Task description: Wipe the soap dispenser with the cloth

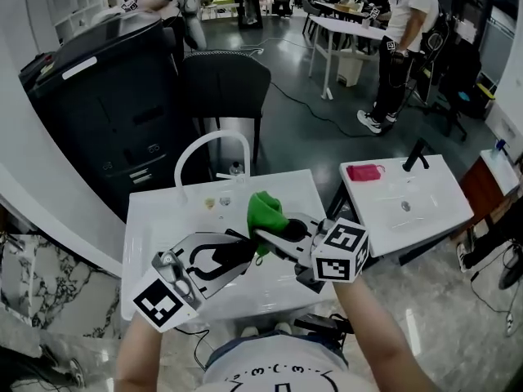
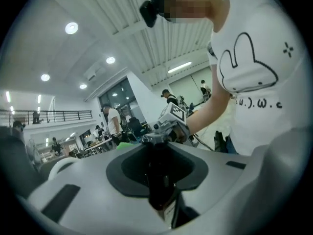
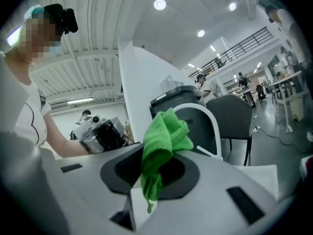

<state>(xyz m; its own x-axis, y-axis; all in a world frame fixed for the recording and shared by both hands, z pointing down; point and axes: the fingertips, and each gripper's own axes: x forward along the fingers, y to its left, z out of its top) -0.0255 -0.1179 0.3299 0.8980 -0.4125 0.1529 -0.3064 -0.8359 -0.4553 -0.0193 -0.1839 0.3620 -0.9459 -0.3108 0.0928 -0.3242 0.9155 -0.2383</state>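
L gripper (image 1: 233, 253) is clamped on the soap dispenser (image 2: 162, 192), a dark bottle w/ a pale label. It lies roughly level btwn my jaws, lifted off the white bench (image 1: 163, 219). Can't make out the pump head.

Just past the L tips, on their right, is the green cloth (image 1: 265, 211). It's bunched and pinched in the R gripper (image 1: 268, 233), w/ a loose tail hanging below those jaws. Cloth and bottle look v. close, but I can't tell if they touch.

Step in hand, I'd say: bring cloth onto bottle and rub. To do it well:
- Grip firm w/ L so the bottle doesn't twist out.
- Press the fat part of the wad, not the tail, on the side facing the R gripper.
- Stroke along the body, then roll the L wrist to present the next side.
- Mind the R jaw tips don't knock the bottle.
- Work over the bench in case it slips.
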